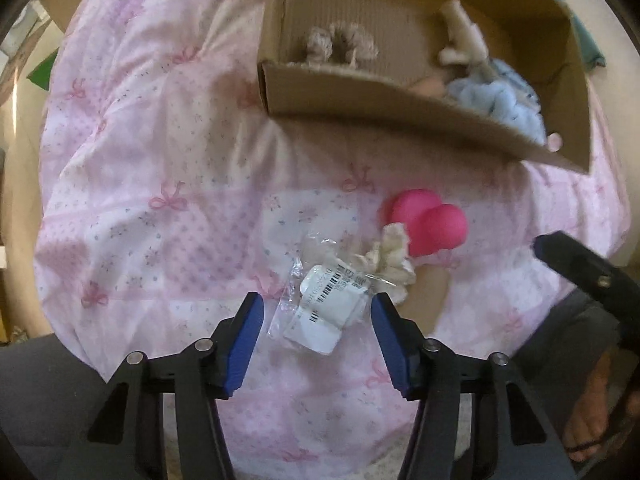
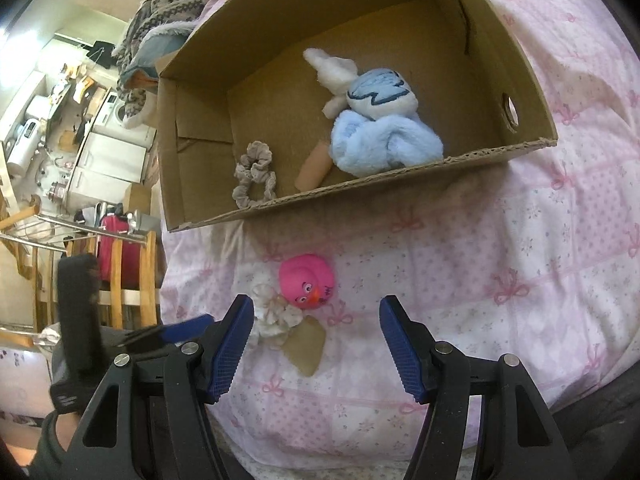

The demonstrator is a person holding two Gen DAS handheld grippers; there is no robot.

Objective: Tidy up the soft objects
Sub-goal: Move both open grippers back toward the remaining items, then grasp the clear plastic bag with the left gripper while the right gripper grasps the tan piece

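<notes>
Starting at the left of the left wrist view, the left gripper is hanging straight over the pink quilt, its blue pads standing part open on either side of a clear plastic packet with a white barcode label, not pressing on it. That packet is probably light, crinkly and slippery, so a pinch across its padded white middle should serve better than the loose film edge. Just right of it the cream scrunchie is lying against the pink rubber duck, both soft and squashy, and further up the cardboard box is sitting with plush already inside. In the right wrist view, the right gripper is hovering with its jaws wide and empty, well short of the duck. This view is showing what the other hides: the duck's face, the grey scrunchie and blue plush clearly in the box. The packet, though, is not visible here, being covered by the left tool.
</notes>
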